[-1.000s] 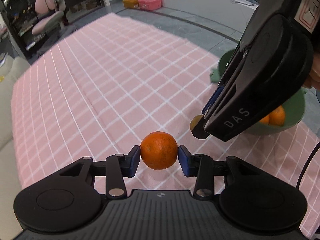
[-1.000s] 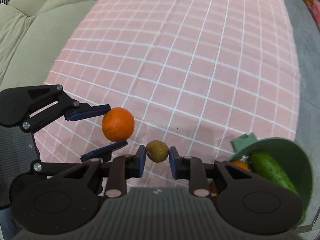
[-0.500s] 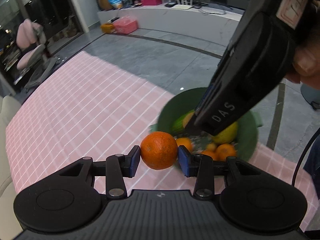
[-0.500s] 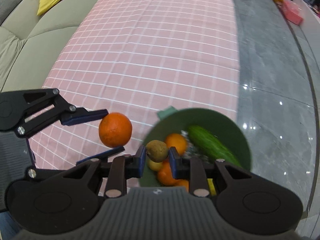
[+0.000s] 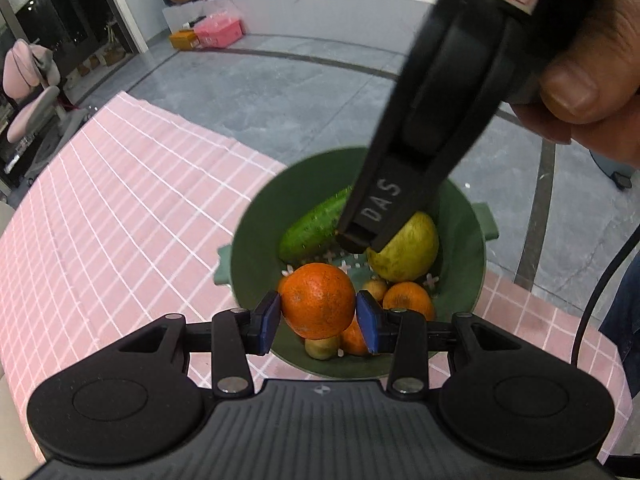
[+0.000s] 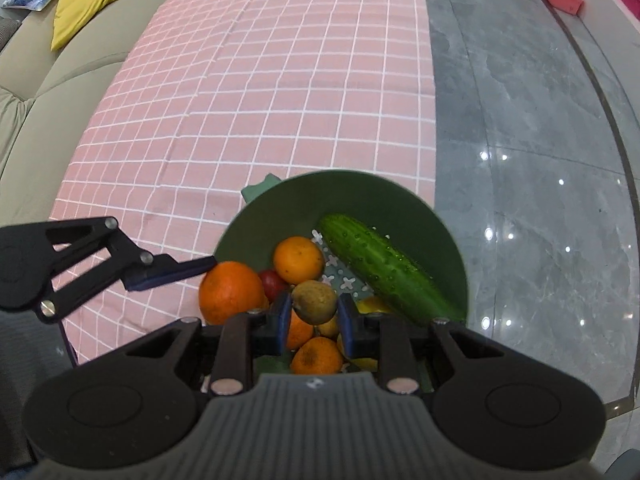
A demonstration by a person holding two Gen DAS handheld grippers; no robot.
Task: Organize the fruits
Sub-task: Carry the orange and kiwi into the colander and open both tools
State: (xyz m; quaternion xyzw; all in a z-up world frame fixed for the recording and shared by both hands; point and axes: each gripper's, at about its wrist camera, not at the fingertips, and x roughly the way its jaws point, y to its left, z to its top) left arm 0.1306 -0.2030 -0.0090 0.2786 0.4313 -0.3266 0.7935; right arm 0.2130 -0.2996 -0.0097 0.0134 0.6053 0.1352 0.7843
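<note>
The orange (image 5: pixel 318 300) sits clamped between the blue pads of the left tool (image 5: pixel 318 318), and it now hangs right over the near side of the green colander (image 5: pixel 256 240). A second ago there was only pink checked cloth under it; both hands have swung across, and the bowl is underneath them now. The right tool (image 6: pixel 315 312) is clamped on a small brownish fruit, a kiwi (image 6: pixel 314 302) by the look of it, also above the bowl. That puts both pieces at the drop point, so releasing looks like the next job.

Inside the colander: a cucumber (image 6: pixel 380 268) lying along the far wall, a big yellow-green fruit (image 5: pixel 404 252), several small oranges (image 6: pixel 298 260) and something red (image 6: pixel 272 282) tucked between them. It's filling up, so the new pieces will land on fruit, not on the bottom, and could roll.

The two tools hang close together over the same opening, a tight fit. The colander sits at the edge of the pink cloth (image 6: pixel 260 100), grey floor (image 6: pixel 520 140) just beyond, a sofa (image 6: pixel 36 92) behind.
</note>
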